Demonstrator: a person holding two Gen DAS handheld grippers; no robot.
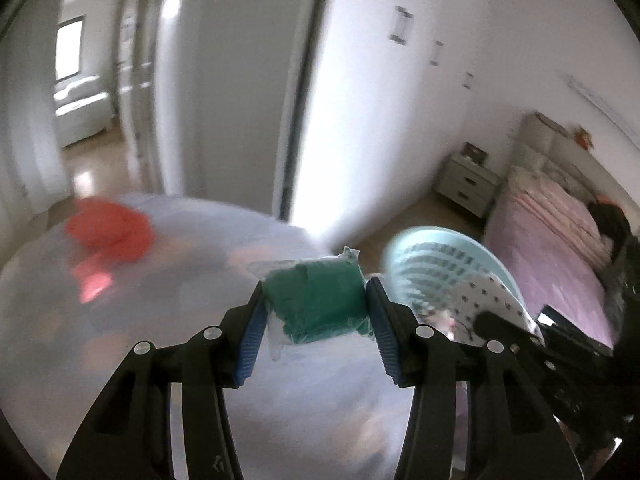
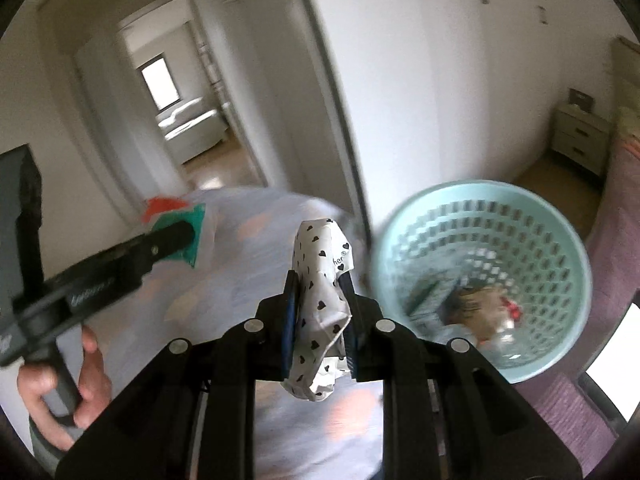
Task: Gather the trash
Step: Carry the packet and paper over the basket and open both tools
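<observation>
My left gripper [image 1: 316, 288] is shut on a green packet [image 1: 320, 308] in clear plastic wrap, its blue pads pressing both sides. My right gripper [image 2: 319, 280] is shut on a crumpled white wrapper [image 2: 320, 304] printed with black hearts. A light blue slotted basket [image 2: 480, 240] sits just right of the right gripper, tilted toward the camera, with some trash [image 2: 480, 312] at its bottom. Behind and under both grippers is a large translucent bag [image 1: 160, 320], blurred, with a red patch [image 1: 112, 236] near its top. In the left wrist view the basket [image 1: 436, 260] is right of the packet.
A person's hand [image 2: 60, 384] grips the left gripper's handle. A bed with a pink cover [image 1: 552, 232] runs along the right, with a nightstand [image 1: 466, 184] beyond it. White wardrobe doors [image 1: 400, 100] fill the back. A doorway [image 2: 180, 120] opens to another room.
</observation>
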